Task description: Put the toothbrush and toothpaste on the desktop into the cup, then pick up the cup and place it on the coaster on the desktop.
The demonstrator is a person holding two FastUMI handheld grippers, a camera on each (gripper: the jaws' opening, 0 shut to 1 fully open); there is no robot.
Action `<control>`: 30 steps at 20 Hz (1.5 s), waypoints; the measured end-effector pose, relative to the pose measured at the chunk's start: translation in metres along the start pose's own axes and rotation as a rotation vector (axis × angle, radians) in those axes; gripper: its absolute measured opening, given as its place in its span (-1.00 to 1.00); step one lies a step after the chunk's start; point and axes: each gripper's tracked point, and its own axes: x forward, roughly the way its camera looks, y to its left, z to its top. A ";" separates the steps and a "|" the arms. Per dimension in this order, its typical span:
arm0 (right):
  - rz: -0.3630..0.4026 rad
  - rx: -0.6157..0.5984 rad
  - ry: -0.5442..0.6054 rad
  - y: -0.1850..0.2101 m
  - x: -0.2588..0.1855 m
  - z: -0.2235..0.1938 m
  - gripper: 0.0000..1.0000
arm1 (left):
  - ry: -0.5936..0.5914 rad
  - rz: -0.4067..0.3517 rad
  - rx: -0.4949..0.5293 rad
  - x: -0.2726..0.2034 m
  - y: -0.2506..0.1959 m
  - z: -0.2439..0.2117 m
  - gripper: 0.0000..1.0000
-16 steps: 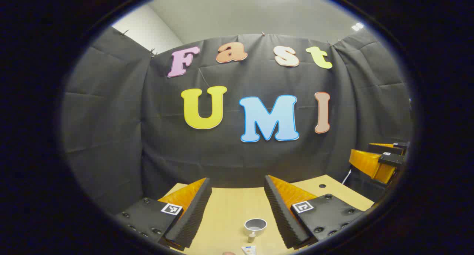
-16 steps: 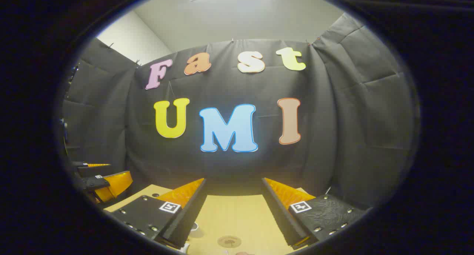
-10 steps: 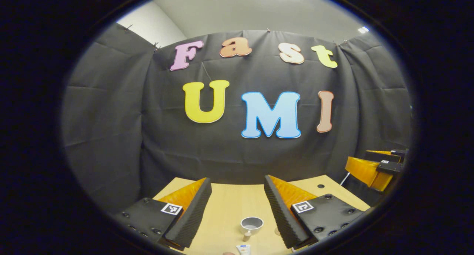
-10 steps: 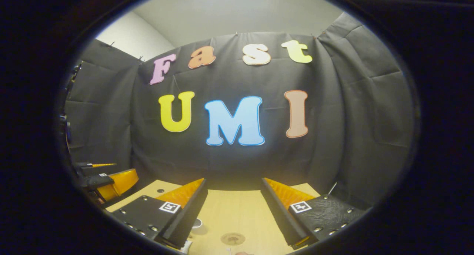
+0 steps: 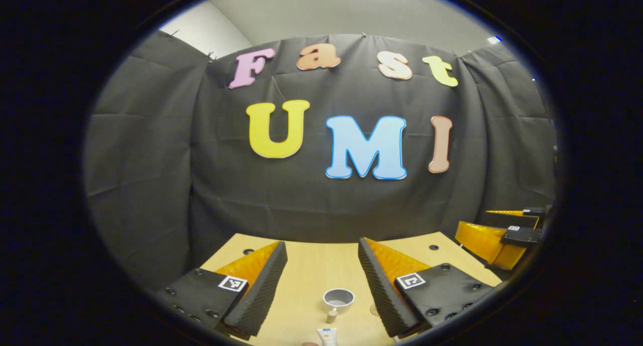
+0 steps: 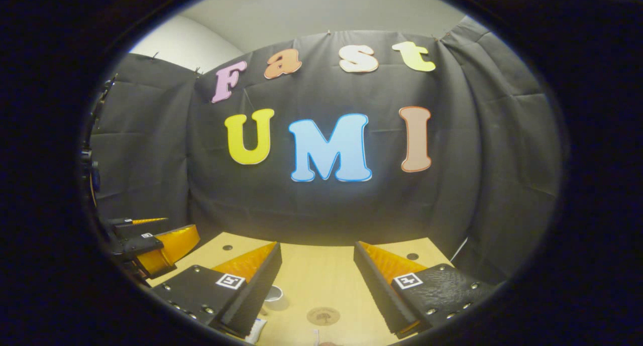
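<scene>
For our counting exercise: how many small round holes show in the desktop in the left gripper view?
2: one hole at the desktop's far left, the other hole at its far right. More may be hidden.

**Open desk ahead, cloth wall closing the far side**

In the left gripper view the left gripper (image 5: 321,285) is held with its jaws wide apart above the desk (image 5: 306,270). Between them stand the cup (image 5: 338,298) and, nearer, the toothpaste (image 5: 326,335), a small cluster in the middle lane. Bare desk lies beyond the cup up to the cloth wall (image 5: 311,205), which blocks the far side and both flanks. The right gripper (image 5: 495,235) hangs at the far right.

In the right gripper view the flat coaster (image 6: 323,316) lies low between the spread jaws, with bare wood behind it.
</scene>
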 end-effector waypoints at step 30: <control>0.012 0.100 0.990 0.008 -0.017 -0.314 0.88 | 0.978 -0.073 -0.030 -0.004 0.005 -0.342 0.89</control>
